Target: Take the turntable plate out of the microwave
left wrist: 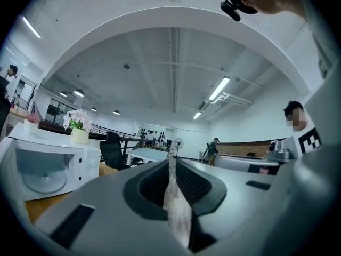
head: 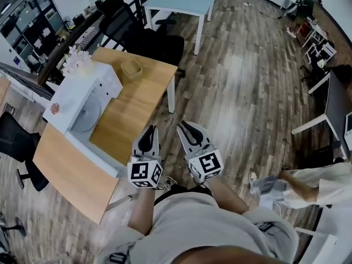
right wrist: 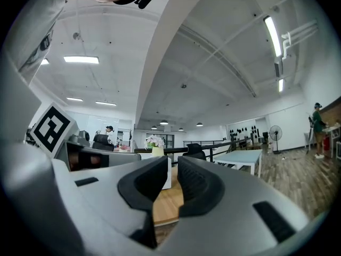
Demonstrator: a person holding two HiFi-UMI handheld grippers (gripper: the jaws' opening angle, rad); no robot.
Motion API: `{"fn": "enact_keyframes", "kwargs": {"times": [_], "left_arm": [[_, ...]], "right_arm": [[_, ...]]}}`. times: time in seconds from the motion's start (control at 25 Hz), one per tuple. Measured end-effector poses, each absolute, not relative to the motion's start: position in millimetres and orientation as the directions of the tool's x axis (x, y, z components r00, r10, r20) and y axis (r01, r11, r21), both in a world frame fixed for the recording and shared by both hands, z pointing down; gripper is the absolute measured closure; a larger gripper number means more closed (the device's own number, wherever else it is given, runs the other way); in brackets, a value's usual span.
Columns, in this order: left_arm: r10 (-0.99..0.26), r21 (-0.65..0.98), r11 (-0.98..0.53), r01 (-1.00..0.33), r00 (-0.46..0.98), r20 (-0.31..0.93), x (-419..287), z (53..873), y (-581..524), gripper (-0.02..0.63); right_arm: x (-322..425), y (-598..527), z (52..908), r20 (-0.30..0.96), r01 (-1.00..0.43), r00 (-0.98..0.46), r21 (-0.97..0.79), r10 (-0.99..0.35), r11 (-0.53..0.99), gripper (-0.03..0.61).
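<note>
When viewed from the head: white microwave (head: 69,95) on a wooden table (head: 137,99) at left, with door open and turntable plate (head: 85,114) lying flat inside the cavity. Pot of pale flowers (head: 77,60) on the microwave roof; small woven basket (head: 131,68) just beside on the tabletop. Left gripper (head: 148,136) and right gripper (head: 190,132) side by side over plank floor (head: 236,92), near the table's edge, clear of the microwave.

Left gripper view: left gripper (left wrist: 171,163) with jaws nearly meeting, only a thin slit between, nothing in it. Microwave (left wrist: 58,151) at far left, plate (left wrist: 45,181) inside, flowers (left wrist: 79,122) on top, black office chair (left wrist: 113,149) beyond.

Right gripper view: right gripper (right wrist: 173,169) with jaws parted by a clear gap, nothing pinched. Through the gap, tabletop (right wrist: 166,204) and a white microwave corner (right wrist: 167,177); flowers (right wrist: 156,143) above.
</note>
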State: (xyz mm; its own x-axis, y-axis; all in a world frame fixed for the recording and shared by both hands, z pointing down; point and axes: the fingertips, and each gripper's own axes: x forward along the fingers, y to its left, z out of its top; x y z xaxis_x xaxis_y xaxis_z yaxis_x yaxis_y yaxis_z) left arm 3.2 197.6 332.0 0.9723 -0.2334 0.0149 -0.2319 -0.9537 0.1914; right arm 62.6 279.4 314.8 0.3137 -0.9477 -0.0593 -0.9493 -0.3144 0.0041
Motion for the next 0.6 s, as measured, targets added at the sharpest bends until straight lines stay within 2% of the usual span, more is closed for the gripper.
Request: {"fn": "enact_keyframes", "kwargs": {"times": [0.28,0.6], "left_arm": [[-0.272,0.224,-0.935,-0.275,0.961,0.046,18,345,154,0.561],[-0.383,0.236,-0.89,-0.389,0.921,0.072,45,357,93,0.561]], "right_arm": [[82,229,332,-0.008,-0.963,0.269,-0.033,-0.963,-0.268,0.512],[116,157,343,0.003,-0.989,0.141,-0.049,-0.99,-0.141,0.508]]}}
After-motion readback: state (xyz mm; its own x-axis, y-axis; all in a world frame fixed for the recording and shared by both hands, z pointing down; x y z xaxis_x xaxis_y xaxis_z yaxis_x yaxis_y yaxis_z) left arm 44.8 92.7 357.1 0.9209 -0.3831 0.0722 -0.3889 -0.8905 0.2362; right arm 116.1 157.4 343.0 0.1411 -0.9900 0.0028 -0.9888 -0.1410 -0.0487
